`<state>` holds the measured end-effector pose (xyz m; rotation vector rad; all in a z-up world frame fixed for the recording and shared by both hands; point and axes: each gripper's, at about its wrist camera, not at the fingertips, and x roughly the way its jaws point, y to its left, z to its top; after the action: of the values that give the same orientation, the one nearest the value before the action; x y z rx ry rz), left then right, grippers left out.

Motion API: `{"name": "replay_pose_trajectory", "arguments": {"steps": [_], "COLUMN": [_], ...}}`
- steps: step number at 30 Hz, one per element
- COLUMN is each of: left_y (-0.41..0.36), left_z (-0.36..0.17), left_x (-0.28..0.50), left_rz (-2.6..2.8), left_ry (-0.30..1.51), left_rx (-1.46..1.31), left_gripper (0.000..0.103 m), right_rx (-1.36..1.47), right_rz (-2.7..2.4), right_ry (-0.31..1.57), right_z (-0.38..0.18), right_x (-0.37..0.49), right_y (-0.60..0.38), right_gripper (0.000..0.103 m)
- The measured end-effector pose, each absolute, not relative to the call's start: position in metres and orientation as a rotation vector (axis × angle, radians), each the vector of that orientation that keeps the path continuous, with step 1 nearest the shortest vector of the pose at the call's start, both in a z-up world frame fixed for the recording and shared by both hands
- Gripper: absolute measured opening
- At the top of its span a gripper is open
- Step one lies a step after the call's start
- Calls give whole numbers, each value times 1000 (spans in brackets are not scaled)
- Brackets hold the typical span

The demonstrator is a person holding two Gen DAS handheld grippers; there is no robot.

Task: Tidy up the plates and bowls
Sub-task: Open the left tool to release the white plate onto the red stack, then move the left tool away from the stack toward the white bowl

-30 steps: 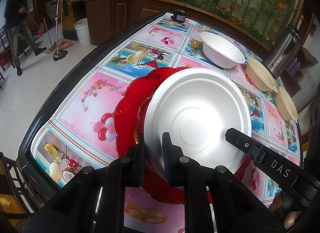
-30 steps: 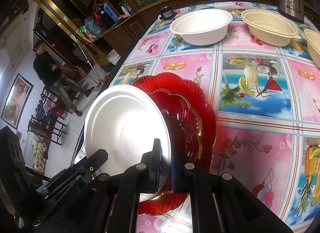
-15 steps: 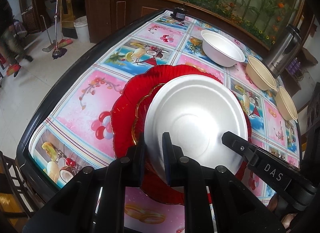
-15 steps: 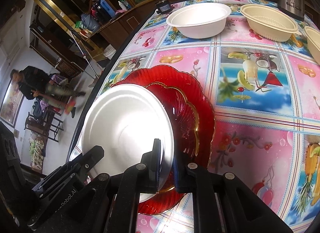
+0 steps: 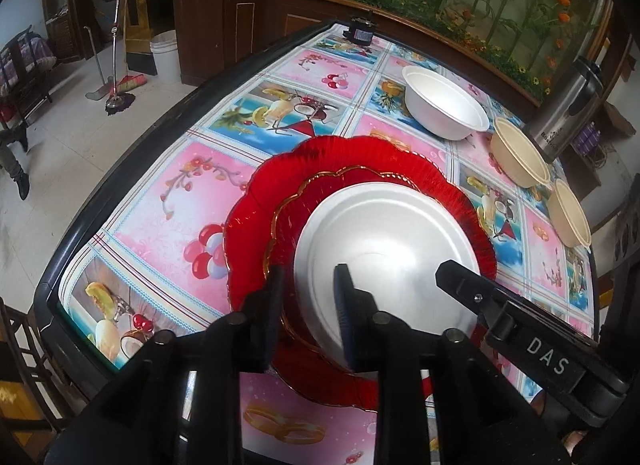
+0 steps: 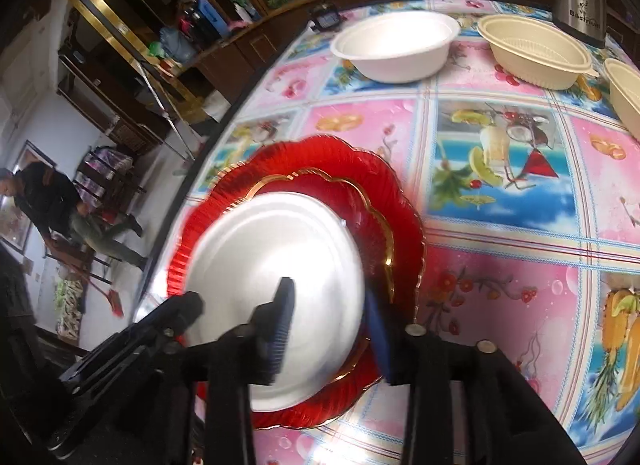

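Table [image 5: 132, 201]: a dark-rimmed dining table under a glossy fruit-print oilcloth carries all the crockery; the slick cloth looks likely to let light dishes slide.

Large red plate [image 5: 256, 201]: scalloped translucent red, apparently glass, flat on the cloth at the bottom of the stack; probably the heaviest and most breakable piece, best left where it lies.

Small red plate [image 5: 292, 221]: gold-edged, nested on the large one; judged stiff, slippery and chip-prone at the rim.

White plate [image 5: 384, 233]: a matte disposable-looking plate, resting on top of the red pair near the table's front edge; likely very light and a little flexible, so the rim is the place to pinch, and gently.

White bowl [image 6: 394, 47]: stands well apart toward the far side, nothing between it and the stack.

Cream bowls [image 6: 536, 51]: two, beside the white bowl, with a steel flask [image 5: 568, 109] just behind them, the one thing a reach there might knock.

Left gripper [image 5: 308, 317]: jaws parted, straddling the white plate's near rim without pinching it.

Right gripper [image 6: 330, 329]: jaws likewise spread either side of the same plate's rim, gripping nothing.

Background: a person [image 6: 52, 205] bends over a broom on the floor, clear of the table.
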<state>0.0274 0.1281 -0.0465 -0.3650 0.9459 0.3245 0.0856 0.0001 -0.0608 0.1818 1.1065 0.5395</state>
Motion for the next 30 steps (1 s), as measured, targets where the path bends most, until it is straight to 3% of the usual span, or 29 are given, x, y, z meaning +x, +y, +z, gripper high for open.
{"name": "replay_pose_trajectory", "arguments": {"steps": [2,4,5,13,30], "left_y": [131,133,134,137,130], "left_z": [-43,-37,-34,3,14], "left_x": [26,24,24,39,167], "left_rz": [329,335,333,287,216], "left_ry": [941,920,910,840,986], "left_rx": [-383,-400,-405,-402,-356], "left_gripper": [51,62,66,76,76], "right_rx": [173,182,195,420,690], "right_rz": [531,526,525,589,585], "right_ry": [1080,1065,1056,1027,1097], "right_z": [-55,-50,-47,-26,-23], "right_x": [83,83,82,92,173], "right_y": [-1,-4,-7,-42,-93], "right_gripper": [49,63,64,81,84]}}
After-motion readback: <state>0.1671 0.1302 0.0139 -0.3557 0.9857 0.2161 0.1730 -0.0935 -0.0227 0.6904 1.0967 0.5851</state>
